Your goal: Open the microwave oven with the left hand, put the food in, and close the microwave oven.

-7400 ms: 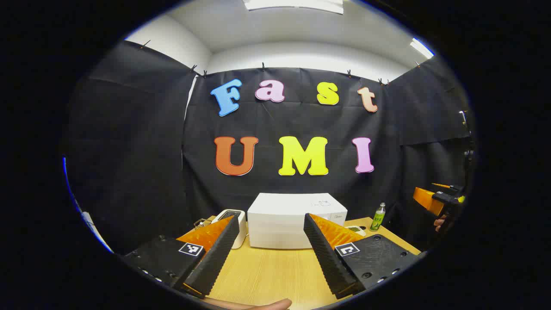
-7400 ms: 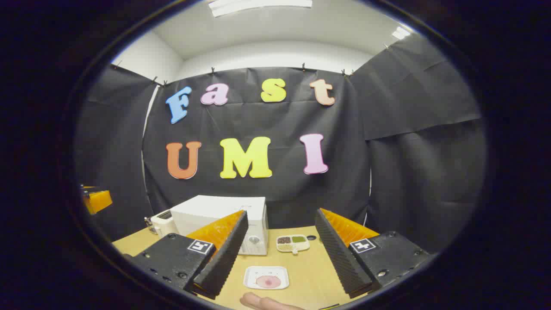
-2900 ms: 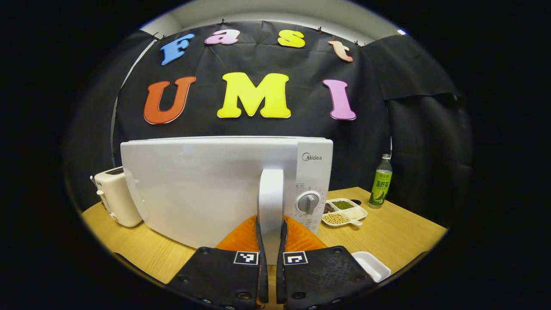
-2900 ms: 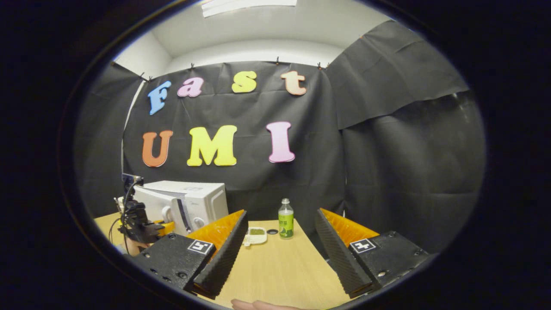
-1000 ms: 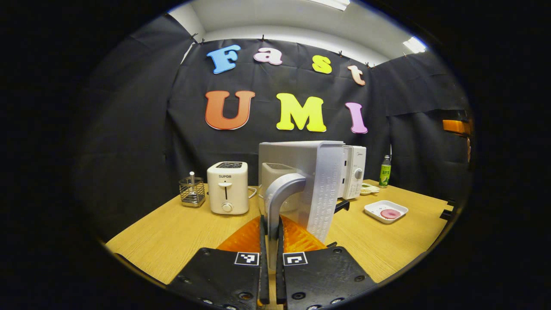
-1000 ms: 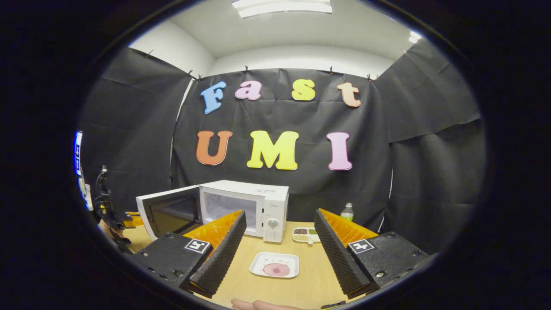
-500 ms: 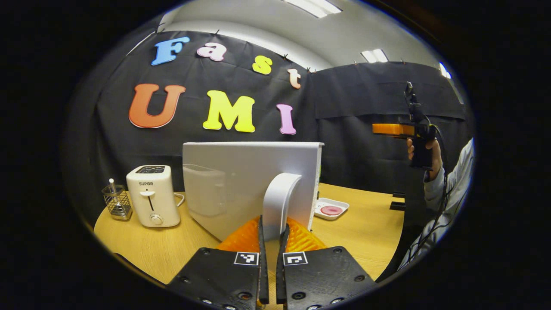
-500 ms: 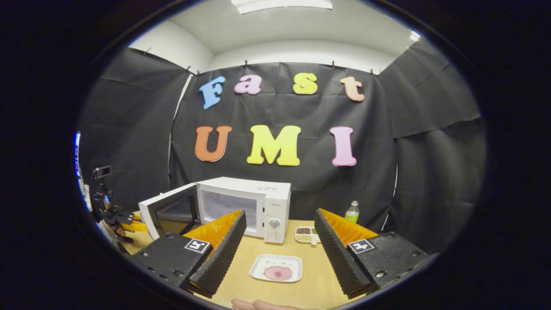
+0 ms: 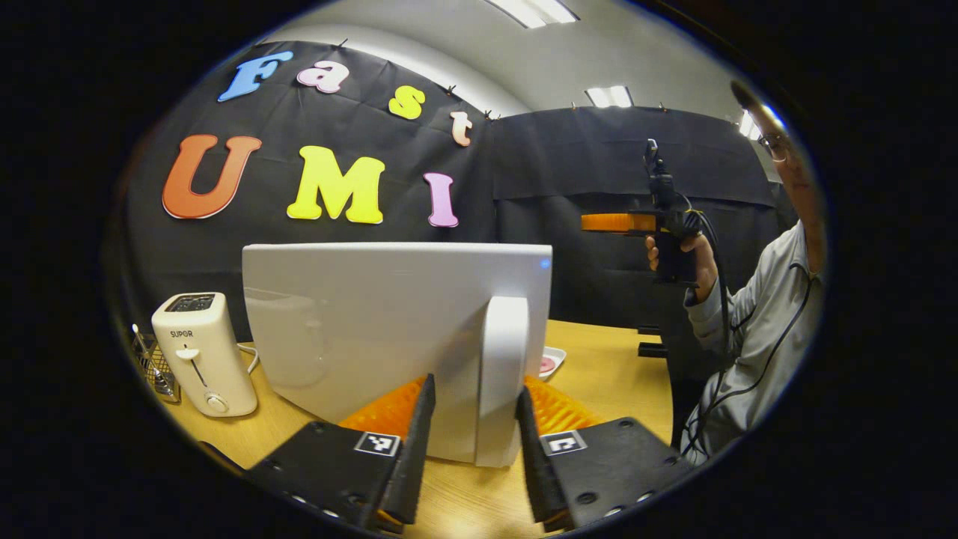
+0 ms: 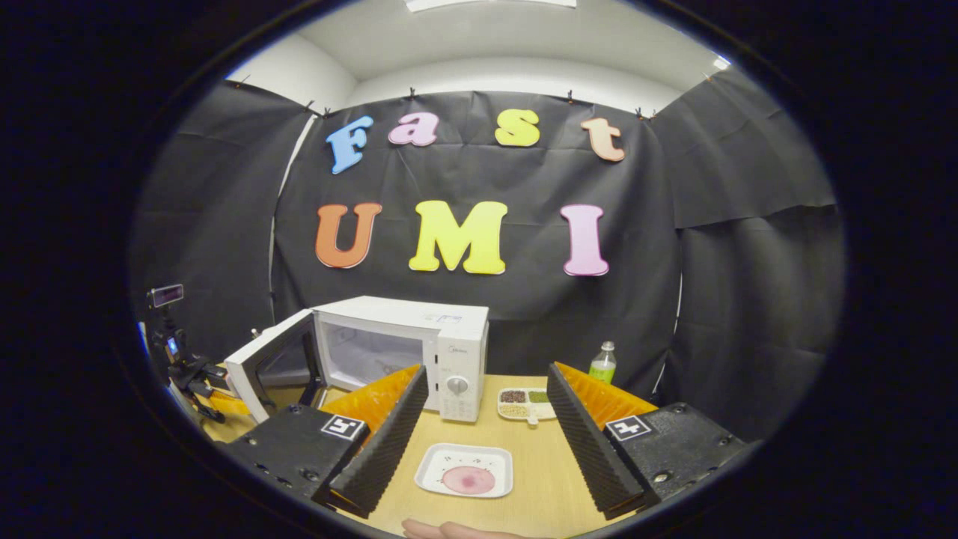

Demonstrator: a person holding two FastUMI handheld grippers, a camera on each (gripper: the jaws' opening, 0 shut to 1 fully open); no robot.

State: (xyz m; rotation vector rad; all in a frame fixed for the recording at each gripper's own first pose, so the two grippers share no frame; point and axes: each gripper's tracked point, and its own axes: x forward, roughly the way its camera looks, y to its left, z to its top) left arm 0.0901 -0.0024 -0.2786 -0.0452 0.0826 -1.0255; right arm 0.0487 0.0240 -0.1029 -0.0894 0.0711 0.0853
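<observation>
On the table point(image 10: 539, 471), food plate point(image 10: 465, 471) between right gripper point(image 10: 483, 430) fingers.

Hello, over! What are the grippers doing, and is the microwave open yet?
Left gripper open around door handle. Right gripper open above food plate. Microwave open.

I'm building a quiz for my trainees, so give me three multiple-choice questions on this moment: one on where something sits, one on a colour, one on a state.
1. Where is the white tray with the pink food?
A. inside the microwave
B. on the table in front of the microwave
C. on top of the toaster

2. What colour is the toaster?
A. cream white
B. red
C. black

3. How is the microwave door?
A. shut
B. taken off
C. swung open

Answers: 1 B, the right gripper view shows the tray on the table ahead of the microwave. 2 A, the left gripper view shows its pale cream body. 3 C, the door stands out to the side and the cavity shows.
</observation>
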